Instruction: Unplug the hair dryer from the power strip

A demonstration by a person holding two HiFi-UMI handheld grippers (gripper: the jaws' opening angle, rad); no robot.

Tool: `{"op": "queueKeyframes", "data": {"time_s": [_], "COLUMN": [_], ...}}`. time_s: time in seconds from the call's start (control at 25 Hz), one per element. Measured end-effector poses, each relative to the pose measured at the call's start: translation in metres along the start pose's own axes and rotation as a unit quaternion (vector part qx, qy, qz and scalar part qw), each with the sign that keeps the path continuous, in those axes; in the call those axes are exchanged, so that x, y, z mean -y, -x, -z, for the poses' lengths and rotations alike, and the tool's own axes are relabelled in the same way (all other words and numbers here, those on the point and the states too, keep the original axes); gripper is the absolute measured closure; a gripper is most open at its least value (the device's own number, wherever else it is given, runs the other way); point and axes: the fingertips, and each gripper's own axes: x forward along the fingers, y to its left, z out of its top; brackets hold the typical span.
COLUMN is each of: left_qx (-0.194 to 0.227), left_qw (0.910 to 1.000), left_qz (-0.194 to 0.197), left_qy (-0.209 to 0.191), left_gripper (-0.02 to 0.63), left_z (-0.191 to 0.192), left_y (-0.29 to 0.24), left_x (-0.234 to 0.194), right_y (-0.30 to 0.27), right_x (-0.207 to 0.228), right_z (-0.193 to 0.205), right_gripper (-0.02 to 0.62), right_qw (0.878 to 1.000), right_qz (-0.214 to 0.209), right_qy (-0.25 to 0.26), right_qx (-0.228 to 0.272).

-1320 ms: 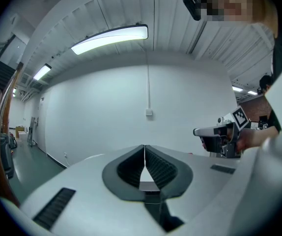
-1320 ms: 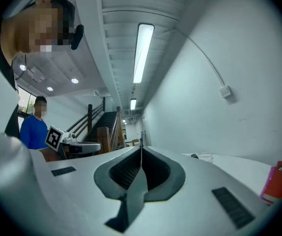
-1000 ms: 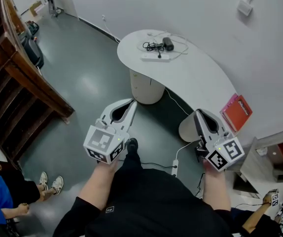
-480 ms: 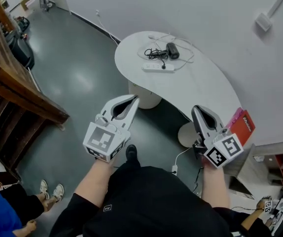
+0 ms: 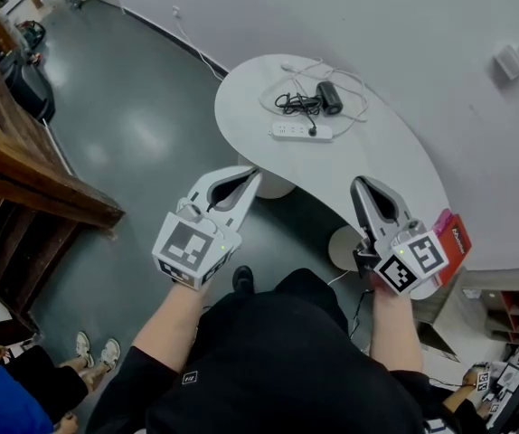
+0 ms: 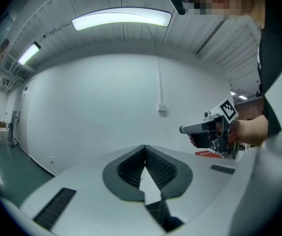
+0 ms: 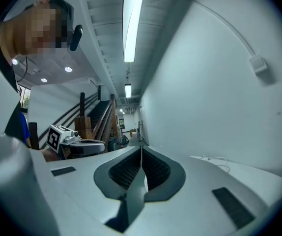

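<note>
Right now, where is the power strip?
In the head view the power strip lies near the far end of the white table, just this side of the black hair dryer.

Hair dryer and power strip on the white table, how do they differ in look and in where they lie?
The hair dryer is black; the power strip is white. The hair dryer is a short, chunky shape, while the power strip is a long flat bar. The hair dryer lies nearer the wall, the power strip nearer the person. Both rest on the white table.
</note>
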Motion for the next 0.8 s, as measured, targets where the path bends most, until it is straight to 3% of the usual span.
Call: {"op": "queueKeyframes", "data": {"time_s": [0.48, 0.8], "left_qx": [-0.023, -0.023], "left_qw": [0.9977, 0.9934], "left_qz": [-0.062, -0.111], "left_qy": [0.015, 0.018], "left_gripper": [0.592, 0.592], "left_z": [0.035, 0.025], "left_y": [-0.083, -0.167], "left_x": [-0.054, -0.075], "right_y": [-0.069, -0.098], "right_x": [0.097, 0.182], "right_z": [0.034, 0.034], "right_gripper": [0.558, 0.558], "right_qw": [0.999, 0.996], "right_qz": [-0.031, -0.076], "right_qy": [-0.005, -0.014], "right_qx": [-0.036, -0.044]}}
